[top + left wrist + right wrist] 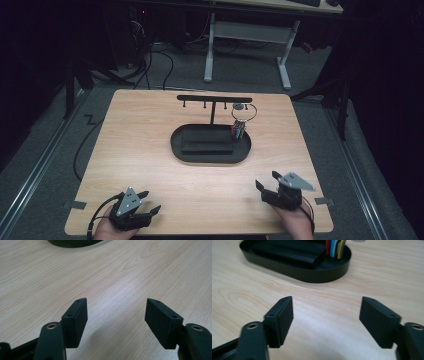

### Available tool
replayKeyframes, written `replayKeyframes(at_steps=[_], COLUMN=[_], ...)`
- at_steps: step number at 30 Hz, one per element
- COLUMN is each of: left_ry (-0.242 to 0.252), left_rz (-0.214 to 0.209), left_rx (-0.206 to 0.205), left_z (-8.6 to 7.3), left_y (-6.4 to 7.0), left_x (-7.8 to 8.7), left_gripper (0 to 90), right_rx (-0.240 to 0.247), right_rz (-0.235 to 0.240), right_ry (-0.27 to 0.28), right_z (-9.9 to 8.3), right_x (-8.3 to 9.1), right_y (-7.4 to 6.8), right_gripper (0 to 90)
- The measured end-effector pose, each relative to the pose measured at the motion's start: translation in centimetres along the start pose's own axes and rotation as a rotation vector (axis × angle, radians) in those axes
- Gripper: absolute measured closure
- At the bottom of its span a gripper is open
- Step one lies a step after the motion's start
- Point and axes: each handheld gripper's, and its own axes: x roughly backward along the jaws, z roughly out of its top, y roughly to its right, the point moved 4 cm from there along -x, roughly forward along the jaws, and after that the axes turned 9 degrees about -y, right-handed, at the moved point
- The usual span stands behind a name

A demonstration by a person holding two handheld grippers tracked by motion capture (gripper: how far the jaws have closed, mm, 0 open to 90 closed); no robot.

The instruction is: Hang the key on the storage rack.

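A black oval tray (180, 150) sits mid-table with a flat black wallet (206, 141) in it; the tray (317, 277) and wallet (292, 252) also appear in the right gripper view. A black T-shaped hook stand (214, 99) rises from the tray's back. A metal key ring (244, 113) hangs from its right end, with coloured tags (237, 131) dangling into the tray. My left gripper (148, 202) rests open near the front left edge. My right gripper (268, 181) is open at the front right. Both (116, 315) (327, 317) hold nothing.
The wooden table (140, 130) ends close behind both hands. Beyond its far edge stand a white desk frame (247, 37) and cables (150, 60) on a grey floor. A black cable (85, 145) runs off the table's left side.
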Motion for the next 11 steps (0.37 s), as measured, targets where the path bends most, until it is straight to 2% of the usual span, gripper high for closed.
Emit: replayKeyframes(at_steps=[1,2,3,4,5,6,11], left_ry=[0.007,0.009,0.006,0.004,0.004,0.01,0.017], left_rz=[-0.001,-0.001,0.001,0.006,0.014,0.027,0.041], left_rx=[-0.001,-0.002,-0.003,-0.007,-0.009,-0.014,-0.024], left_z=[0.0,0.0,0.0,-0.1,-0.1,-0.2,-0.2], left_y=[0.1,0.1,0.2,0.3,0.4,0.5,0.4], left_x=[0.1,0.1,0.1,0.2,0.3,0.5,1.0], left_gripper=[35.1,35.1,35.1,33.9,33.9,33.7,34.0], right_rx=[-0.011,0.032,0.075,0.08,0.08,0.03,-0.009], right_rz=[0.03,0.056,0.014,-0.007,-0.007,0.015,0.002], right_ry=[-0.03,-0.038,-0.029,-0.049,-0.049,-0.022,0.003], right_z=[-0.4,-0.6,-0.9,-1.4,-1.4,-1.0,-0.7], right_x=[0.3,0.5,0.5,0.3,0.3,0.4,0.3], right_y=[-0.5,-1.1,-1.3,-1.1,-1.1,-0.6,-0.1], right_gripper=[26.7,25.4,27.5,27.3,27.3,26.5,26.4])
